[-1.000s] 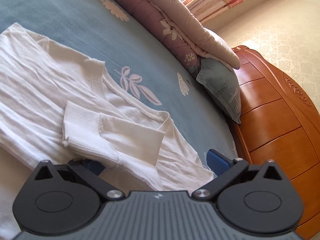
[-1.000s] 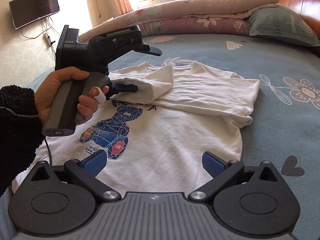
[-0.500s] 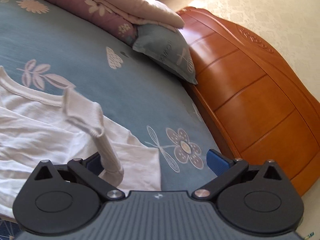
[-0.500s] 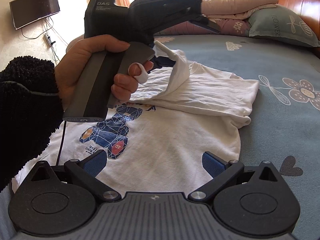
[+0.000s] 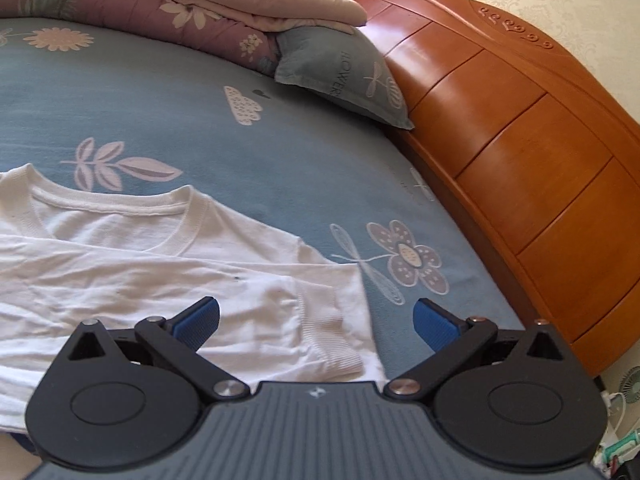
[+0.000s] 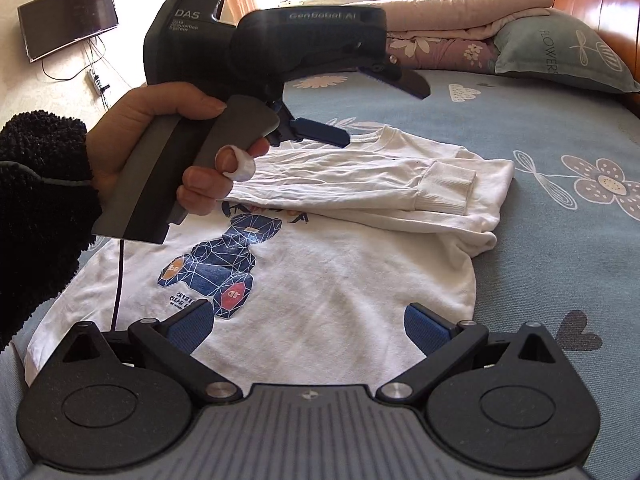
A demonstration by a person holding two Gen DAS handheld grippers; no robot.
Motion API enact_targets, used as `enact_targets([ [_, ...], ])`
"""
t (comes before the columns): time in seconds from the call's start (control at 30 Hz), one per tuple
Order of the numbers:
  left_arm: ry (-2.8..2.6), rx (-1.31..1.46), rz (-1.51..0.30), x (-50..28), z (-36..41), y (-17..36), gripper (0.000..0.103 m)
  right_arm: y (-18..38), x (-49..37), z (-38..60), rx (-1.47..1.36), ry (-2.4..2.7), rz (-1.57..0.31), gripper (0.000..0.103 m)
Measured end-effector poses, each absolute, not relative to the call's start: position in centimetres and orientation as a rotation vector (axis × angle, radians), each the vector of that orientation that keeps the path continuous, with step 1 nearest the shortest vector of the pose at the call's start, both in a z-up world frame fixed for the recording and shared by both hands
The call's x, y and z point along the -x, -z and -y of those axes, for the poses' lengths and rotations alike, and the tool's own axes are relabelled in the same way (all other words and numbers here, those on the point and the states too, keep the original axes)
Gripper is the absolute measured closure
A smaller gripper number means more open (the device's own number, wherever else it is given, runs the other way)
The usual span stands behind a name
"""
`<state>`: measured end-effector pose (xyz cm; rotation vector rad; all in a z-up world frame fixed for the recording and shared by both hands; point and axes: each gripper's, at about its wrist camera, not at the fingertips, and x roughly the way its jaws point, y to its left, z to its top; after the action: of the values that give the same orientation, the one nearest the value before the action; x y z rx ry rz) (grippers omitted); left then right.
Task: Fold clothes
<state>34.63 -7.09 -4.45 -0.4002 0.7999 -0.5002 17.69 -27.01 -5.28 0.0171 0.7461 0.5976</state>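
- Far left of the right wrist view: a hand (image 6: 160, 140) in a fuzzy black sleeve (image 6: 36, 208) is seen wrapped around the handle of the left gripper (image 5: 316, 320), which is held just above the shirt's upper edge. Its jaws are spread wide and nothing is pinched between them.
- Middle: the white long-sleeved cotton sweatshirt with the blue geometric bear print (image 6: 320, 280) is laid flat, front up, on the blue-grey flower-patterned bedsheet (image 6: 540, 128). One sleeve is folded straight across the chest, and its ribbed cuff (image 6: 444, 192) is parked near the shirt's right-hand edge, fairly flat.
- Lower middle: the right gripper (image 6: 308, 324) is held low over the hem area, jaws wide apart too, nothing gripped.
- Right: a grey-blue "FLOWERS" pillow (image 6: 560, 56) and a rolled pink quilt (image 6: 460, 12) are stacked by the orange wooden headboard (image 5: 520, 140), well apart from the shirt.
- What could go sideways: the folded sleeve is only resting there, so if the hem gets lifted with a yank, the sleeve could be dragged or slid off and the fold undone.
- A bunched bit of fabric is visible at the right armpit area; if it's folded over without smoothing, a lumpy crease is likely baked in.
- If only the top layer gets pinched, the back layer could be left behind and the fold would come out crooked.
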Motion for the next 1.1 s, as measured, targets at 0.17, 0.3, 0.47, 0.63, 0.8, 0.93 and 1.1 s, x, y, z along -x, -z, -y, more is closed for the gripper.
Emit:
enact_targets([
  [0.17, 0.424, 0.395, -0.903, -35.4, 6.3, 7.6, 0.001, 5.4, -17.9, 26.9, -0.017, -0.594, -0.754, 0.000],
  [0.3, 0.487, 0.375, -0.889, -35.1, 7.2, 6.0, 0.001, 5.5, -17.9, 26.5, -0.008, -0.607, -0.757, 0.000],
  [0.47, 0.554, 0.306, -0.897, -35.2, 9.5, 5.7, 0.001, 6.0, -17.9, 25.8, 0.019, -0.614, -0.784, 0.000],
  [0.63, 0.534, 0.298, -0.955, -34.8, 9.7, 6.8, 0.001, 6.7, -18.3, 25.7, 0.028, -0.611, -0.812, 0.000],
  [0.8, 0.540, 0.251, -0.886, -32.5, 8.6, 3.8, 0.001, 8.4, -19.0, 25.8, 0.036, -0.601, -0.858, 0.000],
  [0.93, 0.483, 0.241, -0.852, -30.5, 5.4, 1.2, 0.001, 8.6, -18.6, 25.2, 0.075, -0.585, -0.847, 0.000],
  [1.1, 0.385, 0.242, -0.812, -28.2, 0.7, -1.7, 0.001, 8.7, -18.3, 24.4, 0.153, -0.574, -0.847, 0.000],
])
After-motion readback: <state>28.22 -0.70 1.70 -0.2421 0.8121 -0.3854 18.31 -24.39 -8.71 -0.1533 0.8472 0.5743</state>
